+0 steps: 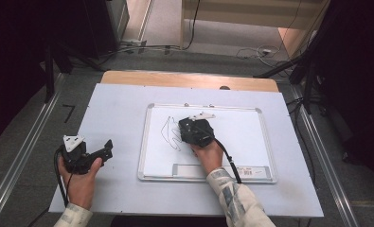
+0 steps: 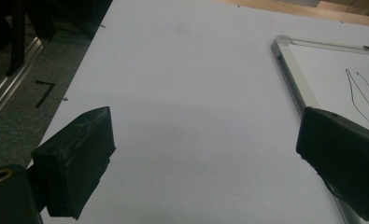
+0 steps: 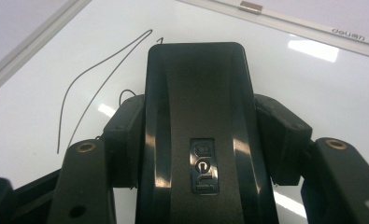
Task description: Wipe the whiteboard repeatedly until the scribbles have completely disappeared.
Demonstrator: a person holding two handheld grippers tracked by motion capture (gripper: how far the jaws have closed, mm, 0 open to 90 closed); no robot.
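Note:
A whiteboard (image 1: 251, 142) with a silver frame lies flat on the white table, with black pen scribbles (image 1: 170, 134) on its left half. My right gripper (image 1: 190, 128) is over those scribbles, shut on a black whiteboard eraser (image 3: 198, 126) that its pads (image 3: 124, 140) squeeze from both sides. The eraser's flat back faces the camera and its far end lies on the board beside a long pen loop (image 3: 95, 79). My left gripper (image 1: 105, 150) is held over the bare table left of the board, open, with nothing between its fingers (image 2: 77, 161). The board's corner (image 2: 285, 46) is ahead of it.
The white sheet (image 1: 118, 109) covers a wooden table whose far edge (image 1: 189, 78) shows. Metal rails (image 1: 28, 151) run along both sides on the floor. Cables and stand legs (image 1: 279, 66) lie beyond the table. A label strip (image 1: 253, 171) sits at the board's near edge.

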